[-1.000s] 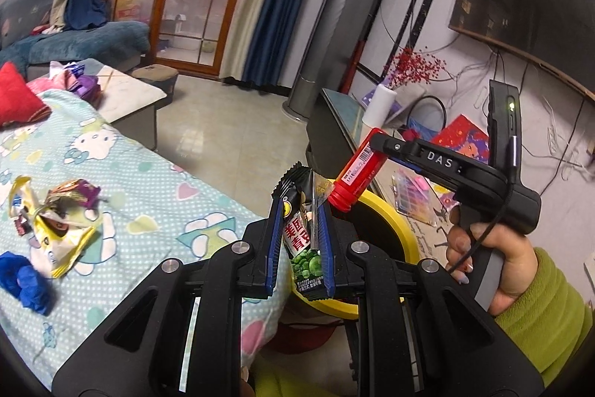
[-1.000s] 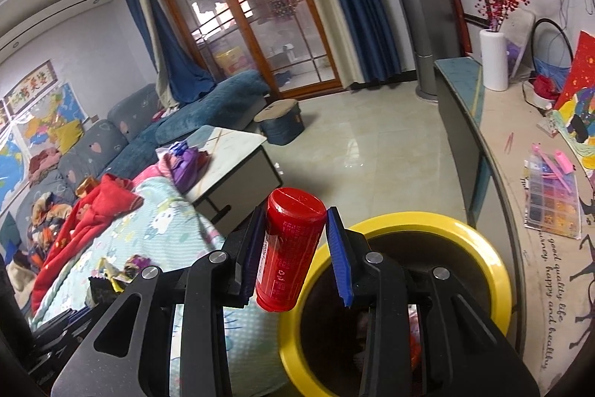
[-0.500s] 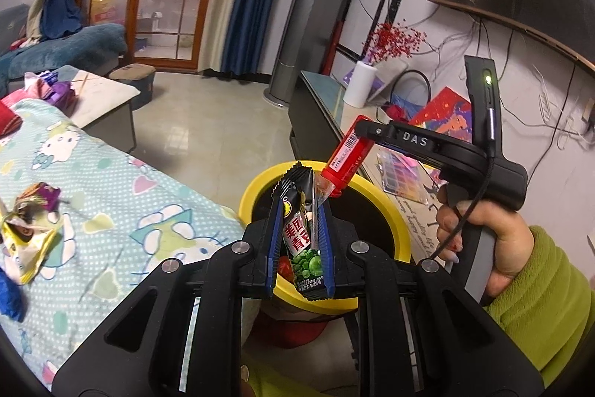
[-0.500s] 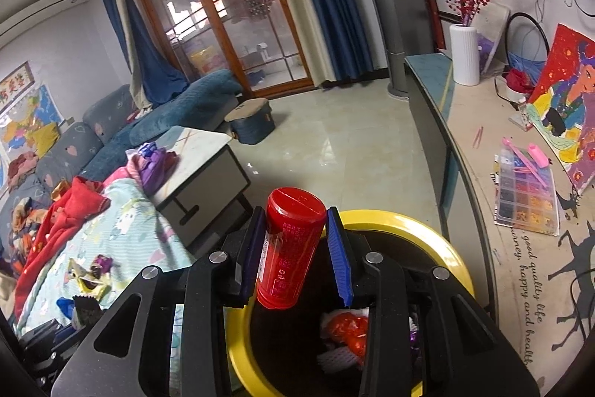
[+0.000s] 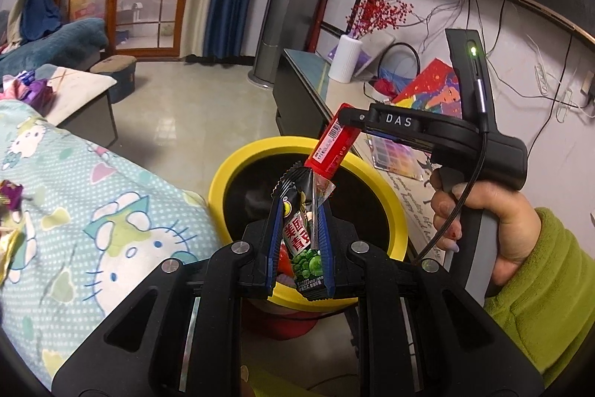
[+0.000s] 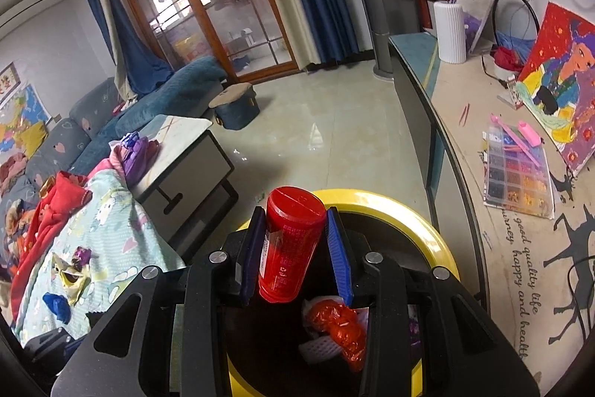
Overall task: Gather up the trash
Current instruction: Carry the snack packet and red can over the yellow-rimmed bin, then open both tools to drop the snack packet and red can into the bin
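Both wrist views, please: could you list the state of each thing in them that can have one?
Left gripper: shut on black green-pea snack packet.
Black green-pea snack packet: upright, over the bin.
Right gripper: shut on red plastic bottle.
Red plastic bottle: capped, over the bin.
Yellow-rimmed black bin: open, holding trash.
Crumpled yellow wrappers: lying on the blanket.

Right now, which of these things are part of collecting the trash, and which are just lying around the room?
Part of the job:
- snack wrapper in the left gripper
- red tube in the right gripper
- yellow bin
- loose wrappers on the bed

Just lying about:
- white vase
- bead organizer
- painting
- footstool
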`<state>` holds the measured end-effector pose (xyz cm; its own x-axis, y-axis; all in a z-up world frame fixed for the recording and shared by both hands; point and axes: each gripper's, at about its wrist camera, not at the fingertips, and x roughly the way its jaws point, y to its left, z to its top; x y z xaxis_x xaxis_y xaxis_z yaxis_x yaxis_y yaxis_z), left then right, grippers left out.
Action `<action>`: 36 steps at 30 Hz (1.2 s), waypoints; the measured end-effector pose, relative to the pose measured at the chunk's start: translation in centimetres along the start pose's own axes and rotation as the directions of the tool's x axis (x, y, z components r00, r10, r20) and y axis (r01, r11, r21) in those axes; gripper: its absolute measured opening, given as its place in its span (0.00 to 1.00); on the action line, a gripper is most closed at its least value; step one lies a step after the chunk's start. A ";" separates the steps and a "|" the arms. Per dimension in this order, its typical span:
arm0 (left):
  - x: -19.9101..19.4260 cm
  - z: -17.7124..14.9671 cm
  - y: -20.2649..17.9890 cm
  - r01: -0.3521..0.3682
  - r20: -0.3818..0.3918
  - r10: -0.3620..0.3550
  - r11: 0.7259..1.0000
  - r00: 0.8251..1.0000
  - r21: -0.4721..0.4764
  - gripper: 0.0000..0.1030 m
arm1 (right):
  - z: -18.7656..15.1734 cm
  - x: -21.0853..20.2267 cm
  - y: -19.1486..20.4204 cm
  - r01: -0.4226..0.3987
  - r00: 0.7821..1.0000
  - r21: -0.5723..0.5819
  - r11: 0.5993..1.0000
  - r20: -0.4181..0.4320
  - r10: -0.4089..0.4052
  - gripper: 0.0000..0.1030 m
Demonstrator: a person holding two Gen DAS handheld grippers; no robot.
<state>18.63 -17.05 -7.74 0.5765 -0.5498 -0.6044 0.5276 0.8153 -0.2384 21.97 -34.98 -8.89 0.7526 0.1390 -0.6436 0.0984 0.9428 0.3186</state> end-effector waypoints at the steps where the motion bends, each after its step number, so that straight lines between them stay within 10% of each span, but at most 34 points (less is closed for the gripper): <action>1: 0.2 0.0 -0.1 0.002 -0.005 -0.002 1.000 1.000 0.003 0.12 | 0.0 0.1 -0.2 0.000 1.000 0.002 1.000 -0.007 0.000 0.31; 19: 3.7 -0.2 -0.9 0.027 -0.068 -0.025 0.999 0.997 0.026 0.16 | -0.7 1.2 -1.8 -0.011 0.997 0.063 0.998 -0.078 0.016 0.39; 36: 2.1 0.1 -0.1 -0.014 -0.017 0.014 1.000 1.000 -0.013 0.78 | 0.0 -0.1 -1.5 -0.022 0.999 0.082 0.996 -0.044 0.026 0.44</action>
<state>19.84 -18.27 -8.87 0.5731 -0.5349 -0.6209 0.5111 0.8255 -0.2394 21.77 -36.40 -9.32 0.7257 0.1763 -0.6651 0.1352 0.9113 0.3890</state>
